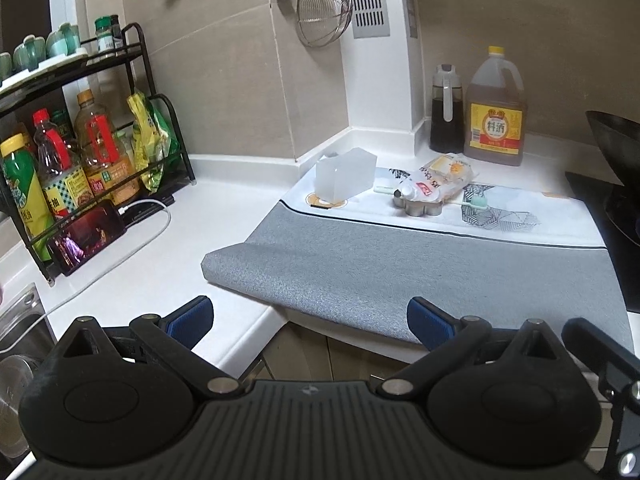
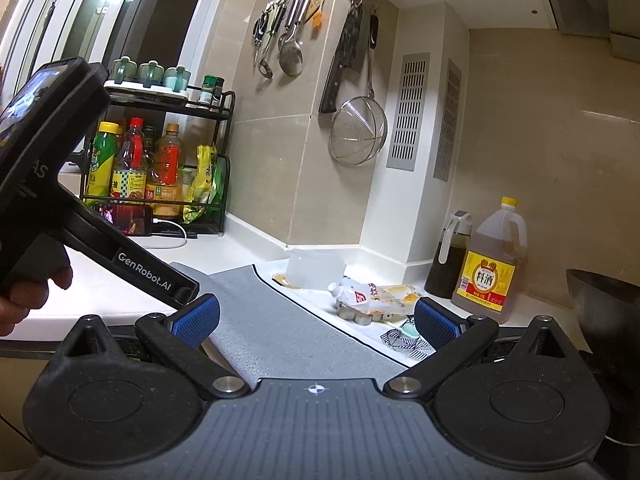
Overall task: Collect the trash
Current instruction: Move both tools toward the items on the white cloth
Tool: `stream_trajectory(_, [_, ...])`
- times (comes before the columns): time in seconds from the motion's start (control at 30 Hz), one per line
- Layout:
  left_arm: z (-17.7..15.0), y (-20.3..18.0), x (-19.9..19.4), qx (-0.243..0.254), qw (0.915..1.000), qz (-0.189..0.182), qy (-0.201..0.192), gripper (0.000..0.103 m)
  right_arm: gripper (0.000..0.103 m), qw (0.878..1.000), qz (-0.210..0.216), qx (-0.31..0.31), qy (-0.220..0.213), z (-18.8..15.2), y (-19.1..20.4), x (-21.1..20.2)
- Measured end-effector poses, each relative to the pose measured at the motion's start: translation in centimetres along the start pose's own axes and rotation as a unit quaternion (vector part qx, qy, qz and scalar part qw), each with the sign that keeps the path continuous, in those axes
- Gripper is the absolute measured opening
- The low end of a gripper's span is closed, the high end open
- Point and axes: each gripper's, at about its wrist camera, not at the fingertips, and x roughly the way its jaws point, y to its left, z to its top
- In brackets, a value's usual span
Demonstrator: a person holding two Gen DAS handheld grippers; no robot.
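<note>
An empty food pouch with a white spout lies on the white far part of the grey mat, on top of a metal flower-shaped mould. A translucent plastic box stands left of it, and a green-headed toothbrush lies beside it. My left gripper is open and empty at the counter's front edge. My right gripper is open and empty over the mat; the pouch, mould and box lie just beyond its fingers.
A black rack with sauce bottles stands at the left, a phone on a cable before it. A cooking-wine jug and a dark oil bottle stand at the back. A black wok is at the right, a sink at the left.
</note>
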Motion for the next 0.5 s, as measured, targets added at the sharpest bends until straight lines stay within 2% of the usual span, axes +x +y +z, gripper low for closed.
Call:
stream_trajectory(0.27, [0.5, -0.4, 2.3, -0.004, 0.9997, -0.003, 0.024, 0.103, 0.103, 1.0, -0.005, 0.0, 0.008, -0.1, -0.5, 1.6])
stream_trajectory(0.5, [1.6, -1.0, 4.6, -0.01, 0.9994, 0.001, 0.032, 0.103, 0.103, 0.999, -0.02, 0.018, 0.033, -0.4, -1.6, 3.9])
